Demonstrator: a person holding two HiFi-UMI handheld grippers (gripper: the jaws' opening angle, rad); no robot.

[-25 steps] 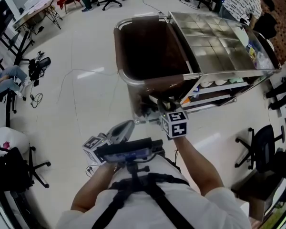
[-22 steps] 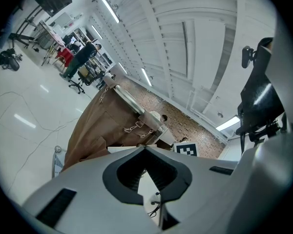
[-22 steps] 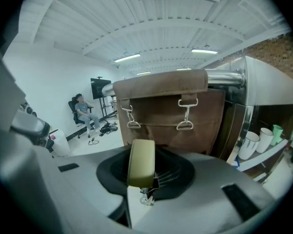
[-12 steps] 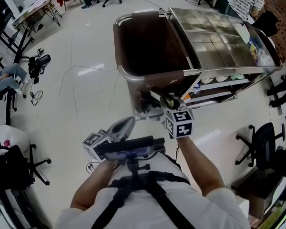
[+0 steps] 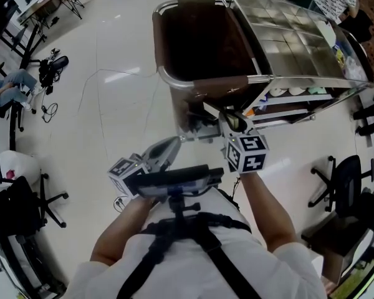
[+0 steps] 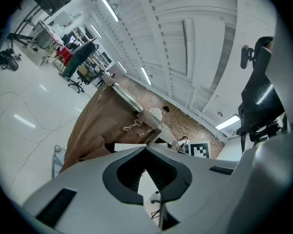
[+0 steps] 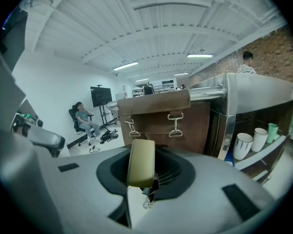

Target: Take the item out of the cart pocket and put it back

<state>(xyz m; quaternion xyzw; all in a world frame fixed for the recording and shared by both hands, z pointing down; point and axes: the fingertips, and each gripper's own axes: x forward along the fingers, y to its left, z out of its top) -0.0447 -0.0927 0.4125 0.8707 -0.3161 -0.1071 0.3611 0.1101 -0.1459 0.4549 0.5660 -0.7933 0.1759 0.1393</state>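
Observation:
A flat olive-yellow pouch (image 7: 141, 162) stands upright between the jaws of my right gripper (image 7: 142, 165), which is shut on it; a small zip pull hangs below it. In the head view the right gripper (image 5: 229, 122) holds the pouch (image 5: 237, 122) just in front of the cart's brown fabric bag (image 5: 199, 42). The bag's front pocket (image 7: 158, 116), with two metal clasps, hangs a short way beyond the pouch. My left gripper (image 5: 164, 156) stays lower left, away from the cart, with nothing in it; its fingertips (image 6: 145, 150) meet.
The steel cart top (image 5: 293, 42) lies right of the bag, with white cups (image 7: 243, 145) on a shelf below. Office chairs (image 5: 343, 192) stand at the right and lower left. A seated person (image 5: 6, 92) and floor cables (image 5: 100, 98) are at the left.
My right gripper has risen and drawn back from the bag's front with the pouch in it. The left gripper has stayed put.

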